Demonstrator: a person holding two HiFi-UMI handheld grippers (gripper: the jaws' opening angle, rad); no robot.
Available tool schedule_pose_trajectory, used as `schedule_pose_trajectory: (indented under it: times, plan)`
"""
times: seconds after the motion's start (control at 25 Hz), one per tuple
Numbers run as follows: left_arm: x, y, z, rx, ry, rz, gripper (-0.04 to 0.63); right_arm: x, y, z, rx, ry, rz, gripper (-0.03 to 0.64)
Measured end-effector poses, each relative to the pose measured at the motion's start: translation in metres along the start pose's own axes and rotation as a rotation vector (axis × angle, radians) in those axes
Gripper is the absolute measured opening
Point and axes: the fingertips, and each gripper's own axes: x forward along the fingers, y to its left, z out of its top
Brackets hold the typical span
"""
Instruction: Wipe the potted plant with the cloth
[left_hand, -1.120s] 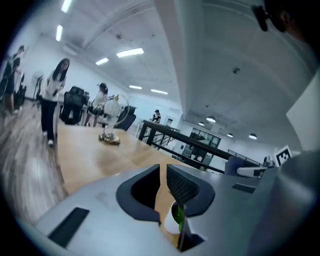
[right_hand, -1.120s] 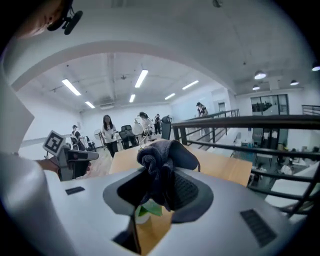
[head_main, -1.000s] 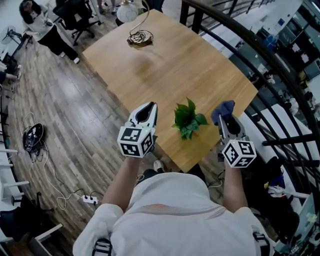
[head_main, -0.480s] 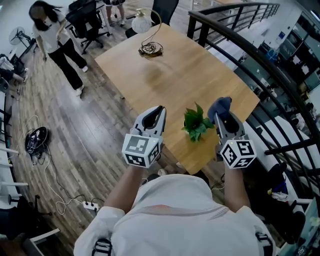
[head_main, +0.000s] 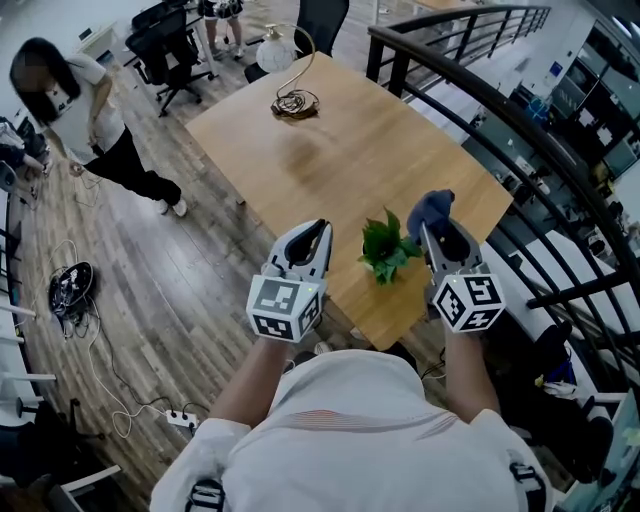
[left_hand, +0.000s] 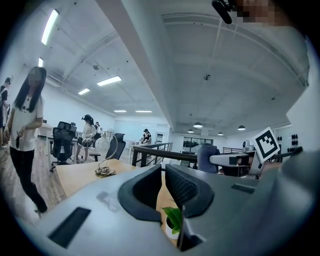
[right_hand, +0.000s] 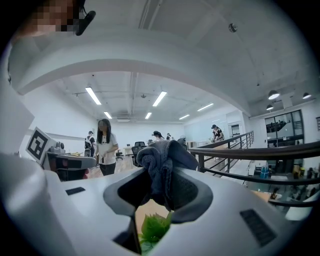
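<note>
A small green potted plant (head_main: 385, 248) in a white pot stands near the front edge of the wooden table (head_main: 340, 150). My right gripper (head_main: 433, 226) hovers just right of the plant, shut on a bunched blue-grey cloth (head_main: 432, 208). In the right gripper view the cloth (right_hand: 162, 165) sticks up from between the jaws, with the plant's leaves (right_hand: 152, 227) below them. My left gripper (head_main: 318, 232) hangs left of the plant, shut and empty. Along its jaws the left gripper view shows the plant (left_hand: 173, 220) and the cloth (left_hand: 206, 156) in the other gripper.
A lamp (head_main: 276, 47) and a coiled cable (head_main: 294, 102) lie at the table's far end. A black railing (head_main: 480, 90) runs along the right side. A person (head_main: 70, 110) stands on the wood floor at left, near office chairs (head_main: 165, 35) and floor cables (head_main: 66, 287).
Both grippers have risen a little and closed in on the plant, the right one bringing the cloth nearer the leaves. The person at far left has walked across the floor.
</note>
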Motion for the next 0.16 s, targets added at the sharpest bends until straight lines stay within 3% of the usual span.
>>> schedule_pose_trajectory:
  times: [0.16]
  plan:
    - [0.0019,0.0025,-0.0006,-0.013,-0.003,0.002,0.032,0.0064,0.0044,0.0015,-0.01,0.0,0.017,0.175]
